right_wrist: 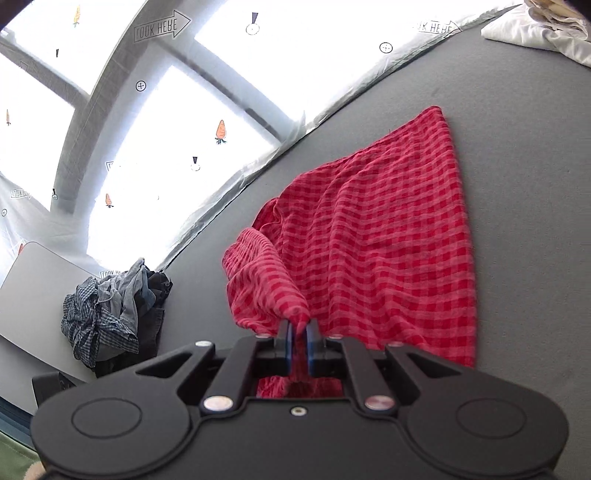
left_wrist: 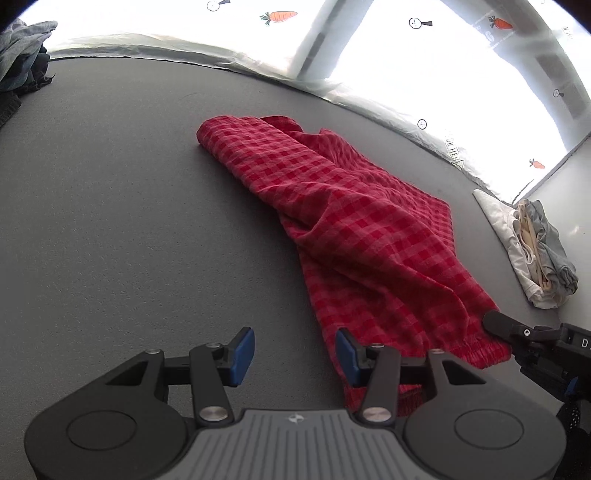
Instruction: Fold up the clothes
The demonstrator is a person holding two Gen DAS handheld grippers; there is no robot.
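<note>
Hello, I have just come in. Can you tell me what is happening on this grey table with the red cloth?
A person is folding clothes with a two-finger tool in each hand. The right tool is shut on the elastic edge of a red checked garment, which lies crumpled on the grey table. The left tool is open beside the same edge and holds nothing. A pile of unfolded clothes waits at one side of the table, and a small stack of pale clothes lies at the other.

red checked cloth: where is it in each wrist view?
Left wrist: red checked cloth runs from centre to lower right, where the right gripper pinches it.
Right wrist: centre-right, a corner clamped.
Shared landmark: white folded pile.
</note>
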